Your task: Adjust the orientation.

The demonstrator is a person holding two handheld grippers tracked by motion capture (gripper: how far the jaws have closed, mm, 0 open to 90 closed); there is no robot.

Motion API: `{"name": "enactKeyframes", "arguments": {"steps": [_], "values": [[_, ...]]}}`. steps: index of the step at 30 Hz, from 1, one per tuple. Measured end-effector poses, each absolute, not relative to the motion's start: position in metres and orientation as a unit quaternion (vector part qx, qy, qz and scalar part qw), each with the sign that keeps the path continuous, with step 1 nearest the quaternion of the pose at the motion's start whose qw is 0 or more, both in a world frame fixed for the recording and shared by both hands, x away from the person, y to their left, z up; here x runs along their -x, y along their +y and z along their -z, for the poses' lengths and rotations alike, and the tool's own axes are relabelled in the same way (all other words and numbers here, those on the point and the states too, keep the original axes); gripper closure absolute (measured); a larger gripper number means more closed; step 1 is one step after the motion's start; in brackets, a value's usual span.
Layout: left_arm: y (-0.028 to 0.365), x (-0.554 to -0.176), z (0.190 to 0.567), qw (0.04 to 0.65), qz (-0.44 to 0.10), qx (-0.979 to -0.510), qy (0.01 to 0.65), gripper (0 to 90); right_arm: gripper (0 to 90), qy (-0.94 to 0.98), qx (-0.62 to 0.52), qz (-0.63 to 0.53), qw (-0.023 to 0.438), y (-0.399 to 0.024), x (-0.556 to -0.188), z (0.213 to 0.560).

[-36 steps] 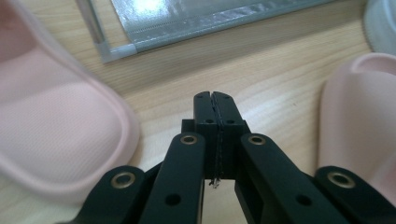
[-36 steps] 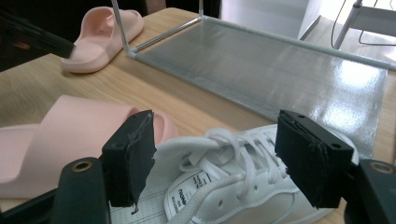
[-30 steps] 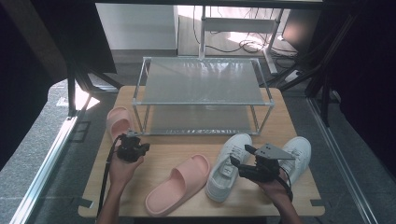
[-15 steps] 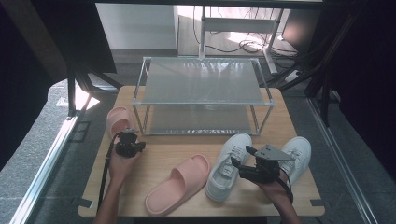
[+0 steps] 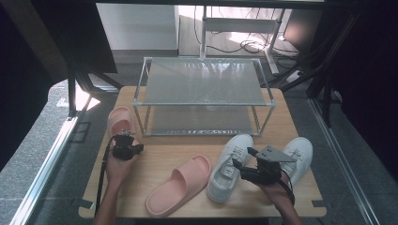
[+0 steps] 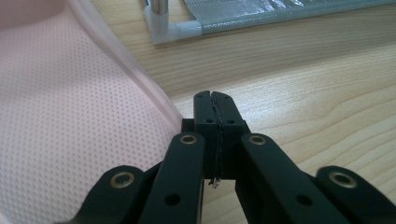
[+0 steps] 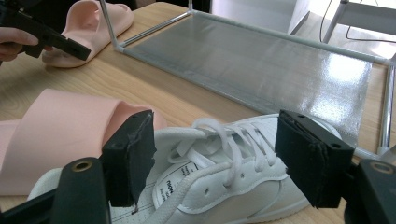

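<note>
A pink slipper (image 5: 120, 119) lies at the table's far left, and my left gripper (image 5: 123, 137) points at its near end with the jaws shut and empty. In the left gripper view the shut tips (image 6: 215, 100) sit just beside the slipper's rim (image 6: 60, 126). A second pink slipper (image 5: 180, 183) lies at the front middle. Beside it is a white sneaker (image 5: 228, 166). My right gripper (image 5: 241, 159) stands open over that sneaker's laces (image 7: 219, 154); its pads (image 7: 130, 154) straddle the shoe without pressing it. Another white sneaker (image 5: 299, 153) lies at the right.
A two-tier metal shoe rack (image 5: 204, 96) with grey shelves stands at the back of the wooden table (image 5: 164, 152); its corner post (image 6: 161, 18) is close to my left gripper. The table's edges drop off to the floor on all sides.
My left gripper has moved slightly left and lower, closer to the far-left pink slipper. The right gripper and the shoes have stayed put.
</note>
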State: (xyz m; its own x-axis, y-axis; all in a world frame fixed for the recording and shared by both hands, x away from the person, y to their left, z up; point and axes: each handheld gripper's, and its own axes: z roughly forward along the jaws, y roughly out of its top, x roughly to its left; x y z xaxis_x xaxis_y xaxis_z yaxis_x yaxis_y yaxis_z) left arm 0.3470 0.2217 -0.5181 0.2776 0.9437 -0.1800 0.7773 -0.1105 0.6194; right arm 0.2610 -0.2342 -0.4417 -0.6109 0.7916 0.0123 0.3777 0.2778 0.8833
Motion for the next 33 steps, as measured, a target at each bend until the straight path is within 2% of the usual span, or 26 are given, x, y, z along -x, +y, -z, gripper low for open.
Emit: {"name": "enactKeyframes", "arguments": {"steps": [33], "values": [[0.260,-0.321,0.523,0.327,-0.132,-0.707,0.613,89.5,29.1,0.765,-0.389,-0.460,0.228,-0.239,-0.261,0.443]]}}
